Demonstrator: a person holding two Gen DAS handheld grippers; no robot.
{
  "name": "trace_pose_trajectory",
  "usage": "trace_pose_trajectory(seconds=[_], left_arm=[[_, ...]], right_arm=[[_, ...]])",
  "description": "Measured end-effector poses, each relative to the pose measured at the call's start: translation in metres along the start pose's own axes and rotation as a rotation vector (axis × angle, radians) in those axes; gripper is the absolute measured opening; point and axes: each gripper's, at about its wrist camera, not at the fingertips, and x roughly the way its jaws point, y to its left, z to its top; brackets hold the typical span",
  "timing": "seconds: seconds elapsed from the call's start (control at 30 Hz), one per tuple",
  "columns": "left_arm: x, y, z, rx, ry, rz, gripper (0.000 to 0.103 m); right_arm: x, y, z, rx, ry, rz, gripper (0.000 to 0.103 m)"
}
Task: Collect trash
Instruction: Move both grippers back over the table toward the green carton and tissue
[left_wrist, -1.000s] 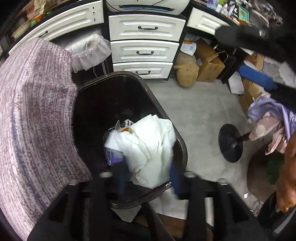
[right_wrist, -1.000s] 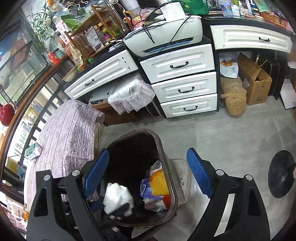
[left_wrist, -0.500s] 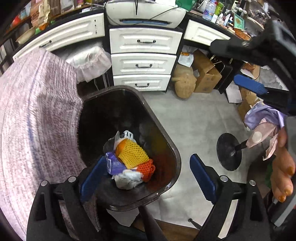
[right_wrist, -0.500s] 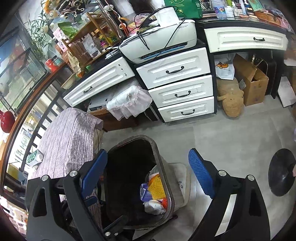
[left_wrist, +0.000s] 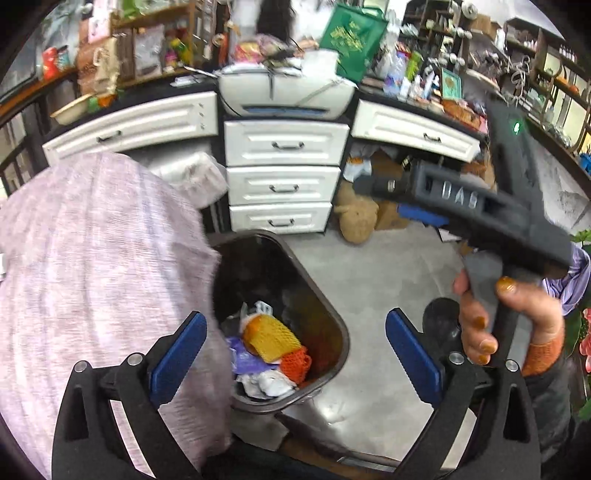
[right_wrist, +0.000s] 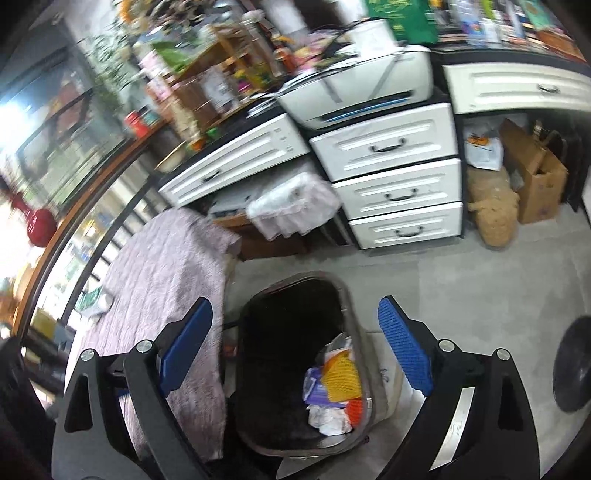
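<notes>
Left wrist | left gripper (left_wrist: 295, 347) just opened wide, empty | bin (left_wrist: 334, 332) below | right gripper (right_wrist: 295, 347) wide, empty | best lifted clear before next trash

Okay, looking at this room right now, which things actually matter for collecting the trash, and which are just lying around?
Part of the job:
- trash bin
- crumpled white paper in it
- yellow and orange netting in it
- left gripper, open and empty
- right gripper, open and empty

Just lying about:
- printer
- white drawers
- cardboard box
- pink-covered table
</notes>
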Motion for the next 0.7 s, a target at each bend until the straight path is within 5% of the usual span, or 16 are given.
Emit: trace_pose_trajectory(seconds=[0.37, 0.6, 0.7], left_arm=[[-0.054, 0.090, -0.005, -0.135, -0.116, 0.169, 0.097], [-0.094, 0.190, -0.011, -0.311, -0.219, 0.375, 0.097], [-0.104, 0.230, -0.012, -0.326, -0.194, 0.484, 0.097]], right_arm=[[0.036, 0.097, -0.014, -0.233, 0.145, 0.114, 0.090], [0.053, 0.171, -0.024, -0.416, 0.179, 0.184, 0.090], [0.063, 0.205, -0.027, -0.498, 0.189, 0.215, 0.090]])
